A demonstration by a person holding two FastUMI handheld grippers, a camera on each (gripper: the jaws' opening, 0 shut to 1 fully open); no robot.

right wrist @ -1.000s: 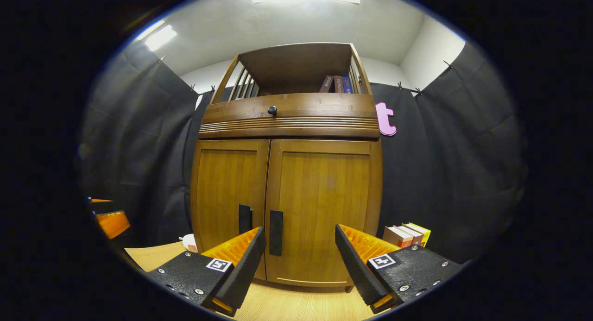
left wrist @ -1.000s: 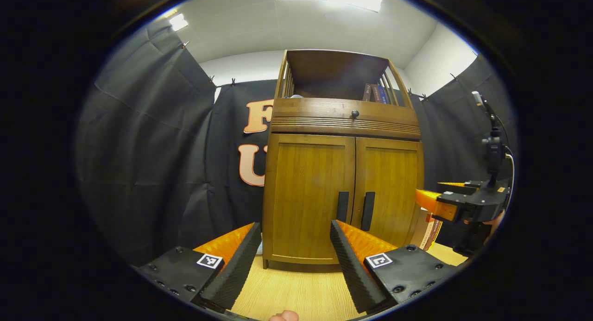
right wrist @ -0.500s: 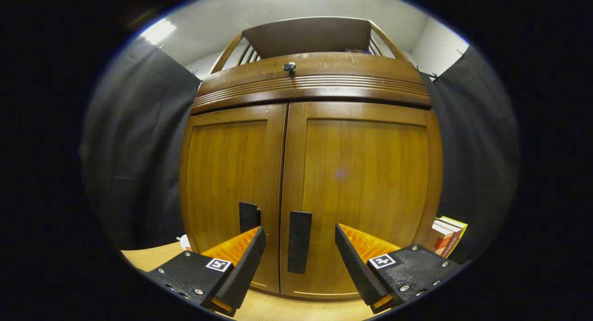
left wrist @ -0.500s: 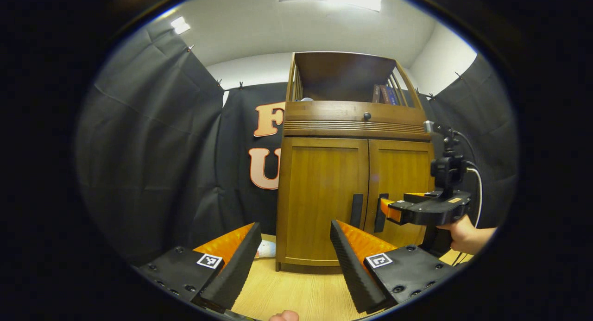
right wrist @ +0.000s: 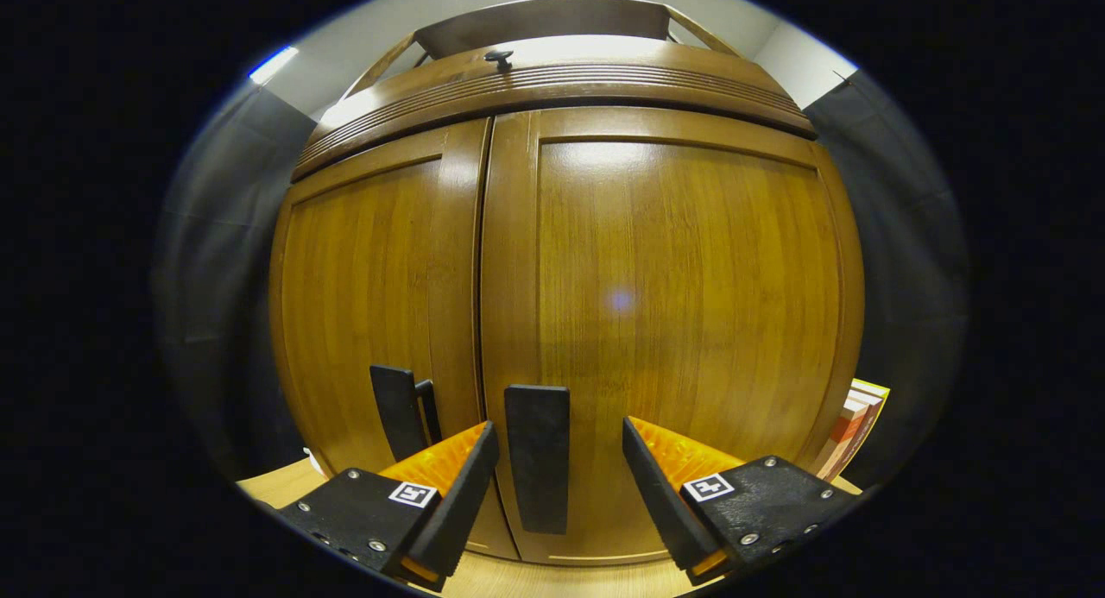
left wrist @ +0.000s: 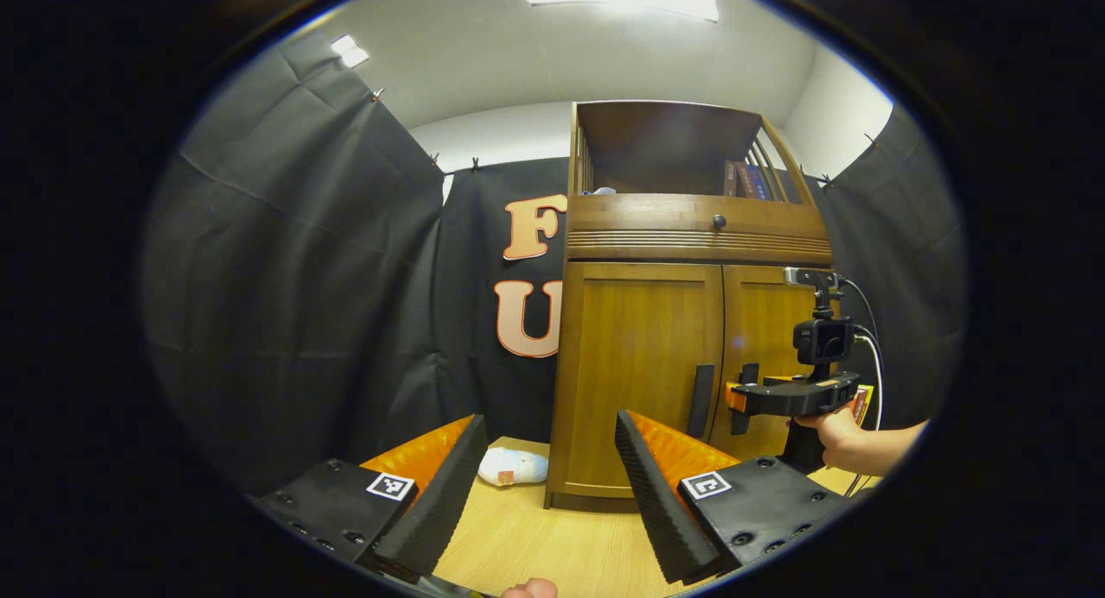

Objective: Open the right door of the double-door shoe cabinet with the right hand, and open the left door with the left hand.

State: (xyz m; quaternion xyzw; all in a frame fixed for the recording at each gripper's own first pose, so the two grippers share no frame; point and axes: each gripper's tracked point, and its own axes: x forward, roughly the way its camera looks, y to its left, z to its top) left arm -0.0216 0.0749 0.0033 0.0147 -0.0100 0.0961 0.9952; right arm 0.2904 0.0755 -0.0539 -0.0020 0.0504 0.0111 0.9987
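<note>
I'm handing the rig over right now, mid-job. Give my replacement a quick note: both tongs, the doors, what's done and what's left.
Right tongs: open, straddling the right door handle, not yet closed on it. The left gripper view shows them at that handle too.
Left tongs: open, holding nothing, back from the cabinet.
Right door and left door: both shut.
Left door handle: untouched.
Done: only the right-hand approach.
Left: close on the right handle and pull that door open, then bring the left tongs to the left handle and open that door.
</note>
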